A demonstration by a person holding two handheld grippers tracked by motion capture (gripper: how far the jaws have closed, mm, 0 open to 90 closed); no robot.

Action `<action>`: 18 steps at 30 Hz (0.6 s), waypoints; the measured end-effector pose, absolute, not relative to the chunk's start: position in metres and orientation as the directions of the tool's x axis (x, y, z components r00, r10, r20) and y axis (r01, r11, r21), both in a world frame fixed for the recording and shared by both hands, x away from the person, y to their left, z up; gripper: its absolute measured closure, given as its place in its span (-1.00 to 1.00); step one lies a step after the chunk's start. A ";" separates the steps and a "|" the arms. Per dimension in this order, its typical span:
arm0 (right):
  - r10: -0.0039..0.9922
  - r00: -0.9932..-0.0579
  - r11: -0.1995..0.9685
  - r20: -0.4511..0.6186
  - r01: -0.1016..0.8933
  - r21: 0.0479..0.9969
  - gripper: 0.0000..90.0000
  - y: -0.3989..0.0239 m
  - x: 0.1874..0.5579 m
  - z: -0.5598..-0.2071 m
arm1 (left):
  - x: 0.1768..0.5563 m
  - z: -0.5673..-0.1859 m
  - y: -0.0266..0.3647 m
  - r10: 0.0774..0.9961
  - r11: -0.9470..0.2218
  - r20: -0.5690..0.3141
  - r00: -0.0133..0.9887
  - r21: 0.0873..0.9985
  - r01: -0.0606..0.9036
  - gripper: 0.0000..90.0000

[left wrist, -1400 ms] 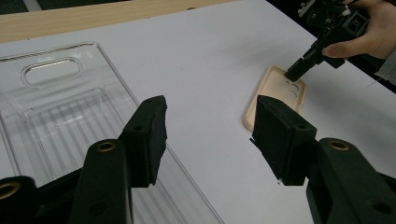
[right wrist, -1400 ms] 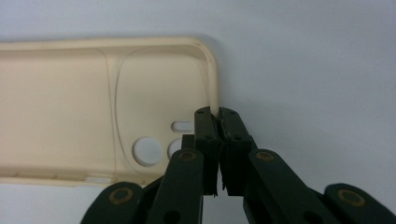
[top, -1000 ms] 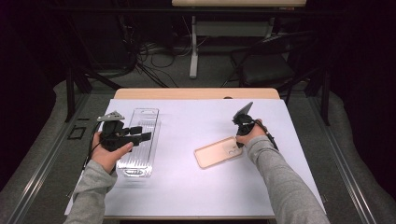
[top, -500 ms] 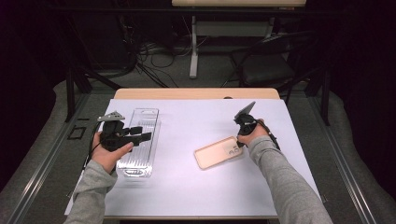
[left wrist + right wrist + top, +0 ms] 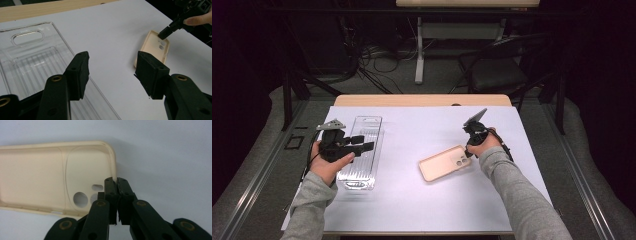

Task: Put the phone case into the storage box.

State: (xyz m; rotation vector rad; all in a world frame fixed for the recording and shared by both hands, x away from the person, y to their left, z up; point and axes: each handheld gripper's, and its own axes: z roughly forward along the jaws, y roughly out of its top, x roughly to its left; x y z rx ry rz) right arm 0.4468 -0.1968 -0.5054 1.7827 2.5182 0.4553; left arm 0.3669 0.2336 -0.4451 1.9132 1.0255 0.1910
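Observation:
A beige phone case (image 5: 444, 162) lies hollow side up on the white table cover, right of centre. My right gripper (image 5: 467, 151) points down at its camera-hole end. In the right gripper view the jaws (image 5: 116, 181) are shut on the case's (image 5: 37, 177) end rim, one jaw inside the case and one outside. My left gripper (image 5: 364, 142) hovers over a clear plastic tray (image 5: 362, 167) at the left, open, with nothing between its jaws (image 5: 112, 67). The left gripper view shows the tray (image 5: 30, 62) below and the case (image 5: 153, 45) farther off.
The white cover (image 5: 422, 200) spreads over a wooden table whose far edge (image 5: 422, 100) is bare. Beyond it stand a dark chair (image 5: 497, 75) and a table leg among floor cables (image 5: 377, 55).

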 end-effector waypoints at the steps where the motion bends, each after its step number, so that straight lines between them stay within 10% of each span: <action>1: 0.928 -0.346 0.310 0.140 0.922 0.231 0.96 -0.197 0.446 -0.503 | 0.367 -0.445 0.233 0.721 -0.224 -0.264 0.640 0.786 0.576 -0.02; 18: 0.912 -0.381 0.299 0.150 0.870 0.392 0.95 -0.202 0.426 -0.492 | 0.368 -0.446 0.229 0.707 -0.252 -0.232 0.668 0.800 0.545 -0.05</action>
